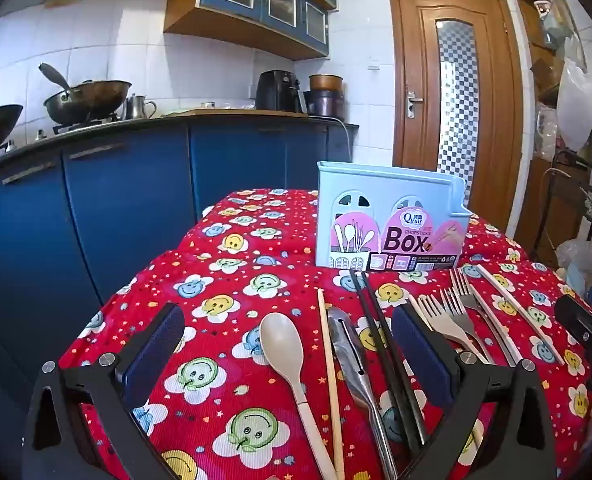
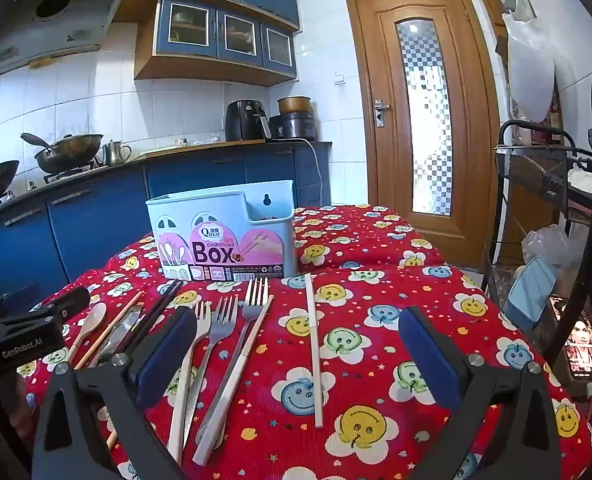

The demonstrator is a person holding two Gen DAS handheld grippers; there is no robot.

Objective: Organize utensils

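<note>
Between our wide-apart jaws nothing is held: our left gripper (image 1: pixel 288 344) hovers over the beige spoon (image 1: pixel 284 344), our right gripper (image 2: pixel 296 344) over the white chopstick (image 2: pixel 313 344); forks (image 2: pixel 224 316) lie between, the blue chopsticks box (image 2: pixel 220 232) behind on the counter (image 2: pixel 375 400).

Tablecloth (image 1: pixel 224 412) is ribbed woven cloth, matt, red with printed smiley flowers. Chopsticks box (image 1: pixel 387 220) at frame centre: pale blue plastic, smooth, slight sheen, glossy paper label on its front. Wide spoon (image 1: pixel 286 354) looks like matt beige plastic or wood, can't tell which. Slotted spoon (image 1: pixel 345 344) beside it is polished metal, reflective. Black chopsticks (image 1: pixel 375 320) are semi-gloss. Forks (image 2: pixel 224 320): shiny metal heads, 1 with a matt cream handle. My left gripper (image 1: pixel 288 354) pads are textured dark blue rubber on matt black plastic arms.
</note>
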